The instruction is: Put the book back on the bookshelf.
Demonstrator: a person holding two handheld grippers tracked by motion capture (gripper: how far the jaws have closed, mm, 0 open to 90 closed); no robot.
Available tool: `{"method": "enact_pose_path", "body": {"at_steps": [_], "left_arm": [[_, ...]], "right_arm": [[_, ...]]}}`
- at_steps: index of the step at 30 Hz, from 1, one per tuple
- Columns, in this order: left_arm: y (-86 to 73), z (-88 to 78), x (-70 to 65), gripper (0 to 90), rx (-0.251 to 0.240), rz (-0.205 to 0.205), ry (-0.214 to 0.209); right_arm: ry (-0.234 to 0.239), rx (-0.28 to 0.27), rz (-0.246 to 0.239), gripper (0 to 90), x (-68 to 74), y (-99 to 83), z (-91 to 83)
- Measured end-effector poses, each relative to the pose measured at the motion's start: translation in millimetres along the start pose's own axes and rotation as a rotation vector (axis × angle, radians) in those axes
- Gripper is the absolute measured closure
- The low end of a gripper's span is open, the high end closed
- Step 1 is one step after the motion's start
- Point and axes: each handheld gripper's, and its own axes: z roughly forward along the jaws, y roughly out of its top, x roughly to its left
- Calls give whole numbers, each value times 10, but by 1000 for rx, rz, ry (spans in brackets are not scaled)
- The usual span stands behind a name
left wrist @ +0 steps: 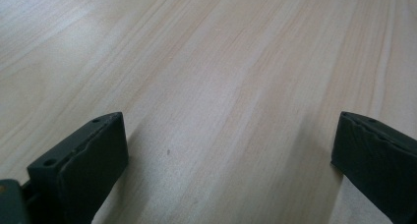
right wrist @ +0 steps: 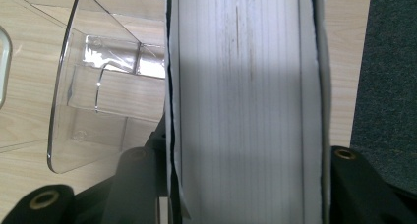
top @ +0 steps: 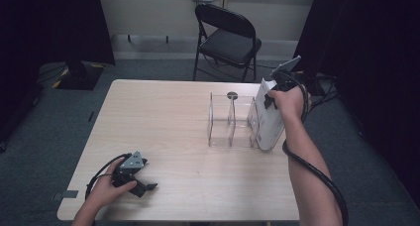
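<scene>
A person at a pale wooden bench [top: 163, 117] works with a tool in each hand. The right tool [top: 271, 100], at about two o'clock on the bench, is clamped on a thick white book [top: 270, 119] held upright with its lower edge at or just above the bench top, at the right end of a clear acrylic rack [top: 232, 122]; the right gripper view looks along the book's page block [right wrist: 246, 101], a black jaw pressed to each cover and a curved clear divider [right wrist: 74, 86] just beside it. The step in hand appears to be slotting the book into the rack's right-hand compartment, or lifting it from there; which of the two cannot be told. The next move would call for keeping the book vertical and square to the dividers, since a tilt could jam it against the thin acrylic or shove the light rack. The right forearm reaches forward, wrist bent over the book's top, cable trailing along the arm. The left tool [top: 141, 184], at about seven o'clock, rests low near the bench's front edge, its jaws spread wide over bare wood and holding nothing.
</scene>
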Motion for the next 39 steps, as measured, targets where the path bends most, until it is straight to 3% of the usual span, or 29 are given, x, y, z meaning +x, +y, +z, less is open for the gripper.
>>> {"method": "enact_pose_path", "body": {"at_steps": [22,39], "left_arm": [[-4,-8,-2,0,3,-1,3],[-8,-9,-6,0,1,-5,3]], "right_arm": [[35,-10,7,480,-65,-52,19],[34,-8,0,420,-65,-88,-17]]}}
